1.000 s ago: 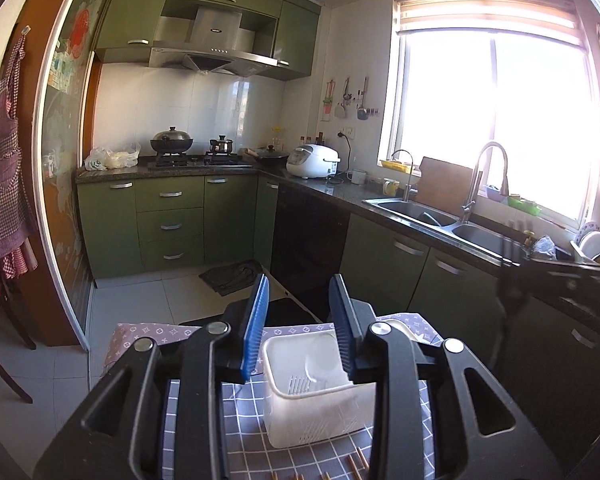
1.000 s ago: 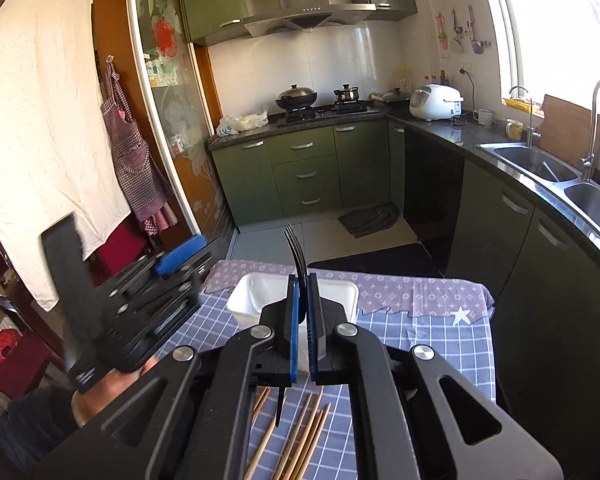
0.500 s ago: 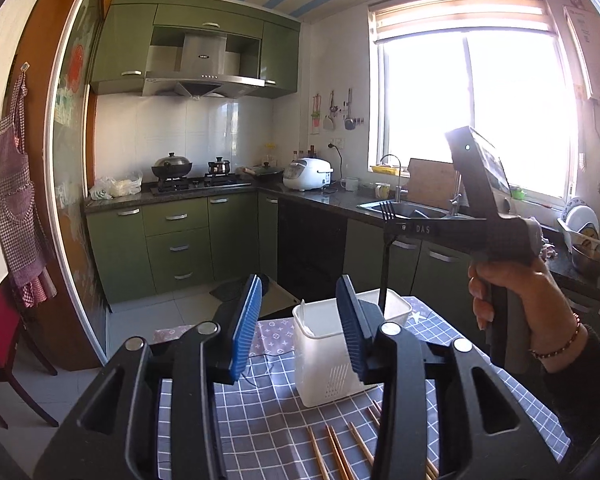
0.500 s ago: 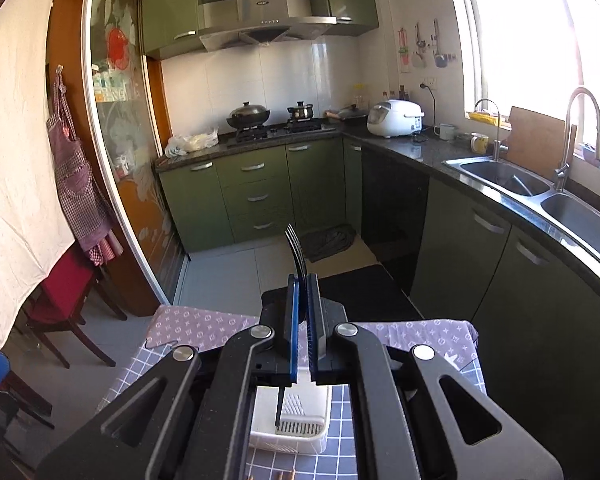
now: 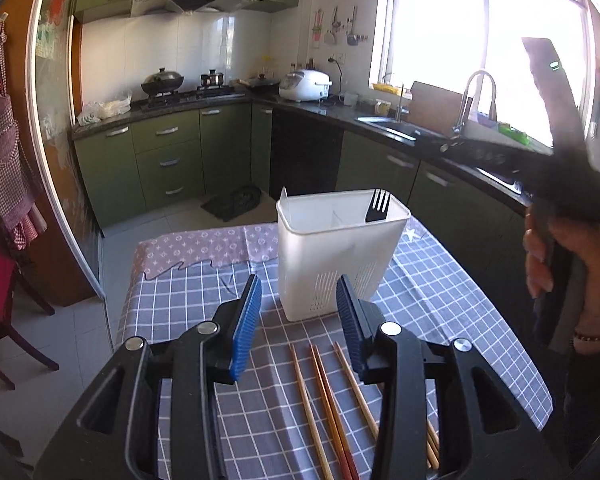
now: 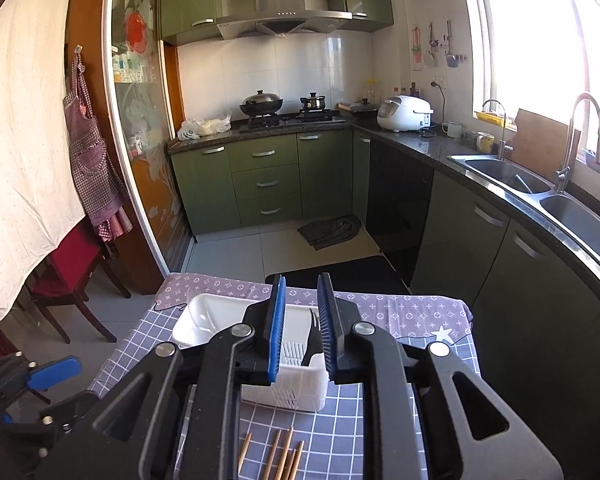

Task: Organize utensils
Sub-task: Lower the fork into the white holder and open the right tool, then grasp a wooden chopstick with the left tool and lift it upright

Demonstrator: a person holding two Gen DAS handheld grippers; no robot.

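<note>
Fork [image 5: 377, 205] is in: it stands tines-up in the right compartment of the white caddy [image 5: 332, 264]. The right gripper [image 6: 301, 330] has just been opening, nothing clamped now. The left gripper [image 5: 298, 320] hangs partly open and empty above the chopsticks [image 5: 324, 392], which look light, stiff and slick, best pinched mid-shaft. The caddy sits just beyond them.

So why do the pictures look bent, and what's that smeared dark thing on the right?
Left wrist view: the fisheye lens bows the door frame, the window is blown out white, and the dark smear is the right gripper blurred by motion. Right wrist view: same bowing and window glare, but the white utensil holder is sharp.
</note>
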